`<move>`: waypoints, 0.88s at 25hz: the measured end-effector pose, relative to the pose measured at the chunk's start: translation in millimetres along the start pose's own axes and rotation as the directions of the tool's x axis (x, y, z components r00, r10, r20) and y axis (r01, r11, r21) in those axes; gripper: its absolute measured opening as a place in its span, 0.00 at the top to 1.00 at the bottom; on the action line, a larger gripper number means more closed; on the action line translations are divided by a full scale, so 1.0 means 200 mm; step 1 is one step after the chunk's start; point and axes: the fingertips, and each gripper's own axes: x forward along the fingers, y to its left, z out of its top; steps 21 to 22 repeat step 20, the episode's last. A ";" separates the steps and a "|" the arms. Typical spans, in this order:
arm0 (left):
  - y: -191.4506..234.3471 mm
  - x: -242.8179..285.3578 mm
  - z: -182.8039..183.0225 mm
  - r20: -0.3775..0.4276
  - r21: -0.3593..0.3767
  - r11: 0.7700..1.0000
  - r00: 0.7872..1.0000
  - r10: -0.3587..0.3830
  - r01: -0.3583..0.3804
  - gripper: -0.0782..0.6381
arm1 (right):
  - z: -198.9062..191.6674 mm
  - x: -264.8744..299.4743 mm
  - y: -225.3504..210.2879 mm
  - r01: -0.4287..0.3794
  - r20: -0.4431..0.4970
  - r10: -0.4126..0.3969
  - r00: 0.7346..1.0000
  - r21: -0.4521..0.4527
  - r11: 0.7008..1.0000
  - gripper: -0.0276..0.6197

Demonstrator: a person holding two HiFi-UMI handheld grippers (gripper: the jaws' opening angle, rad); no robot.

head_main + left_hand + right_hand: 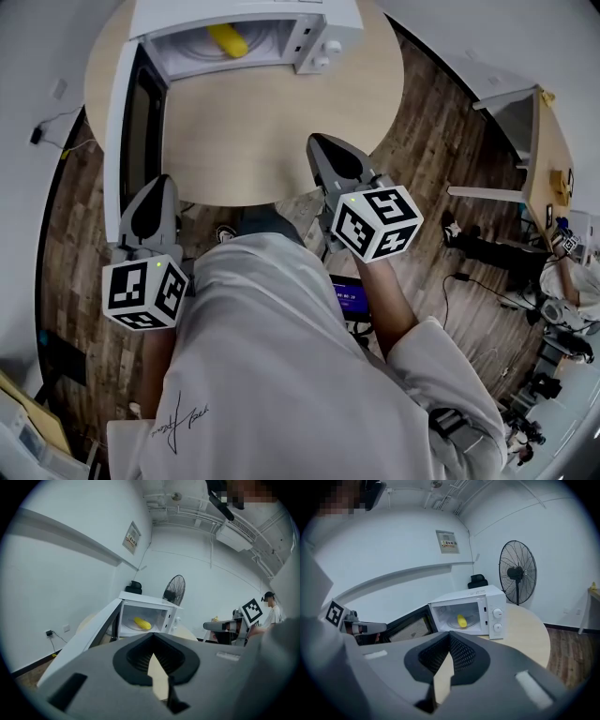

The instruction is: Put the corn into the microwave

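The yellow corn (228, 39) lies on the turntable inside the white microwave (323, 28) at the far edge of the round table. It also shows in the left gripper view as corn (142, 623) and in the right gripper view as corn (461, 620). The microwave door (131, 122) stands swung wide open to the left. My left gripper (159, 184) hovers by the table's near left edge, just below the open door, jaws together and empty. My right gripper (321, 142) is over the table's near edge, shut and holding nothing, well short of the microwave.
The round wooden table (281, 122) has a bare top between the grippers and the microwave. A standing fan (518, 571) is behind the table to the right. Another desk (548, 159) and a seated person (574, 281) are off at the right.
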 end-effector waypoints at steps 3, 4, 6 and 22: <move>0.00 0.01 -0.01 -0.007 -0.001 1.000 1.000 0.001 -0.001 0.91 | -0.01 0.01 0.01 -0.019 -0.013 0.019 1.000 -0.004 1.000 0.94; 0.00 0.01 -0.01 -0.007 -0.003 1.000 1.000 0.001 -0.001 0.91 | -0.01 0.01 0.01 -0.020 -0.019 0.020 1.000 -0.003 1.000 0.94; -0.01 0.01 0.00 -0.005 -0.006 1.000 1.000 -0.001 0.001 0.91 | -0.01 0.00 0.01 -0.015 -0.026 0.015 1.000 -0.002 1.000 0.94; -0.03 0.02 -0.02 -0.018 0.002 1.000 1.000 -0.019 0.019 0.91 | -0.08 -0.01 0.01 0.009 -0.098 -0.012 0.995 -0.029 1.000 0.94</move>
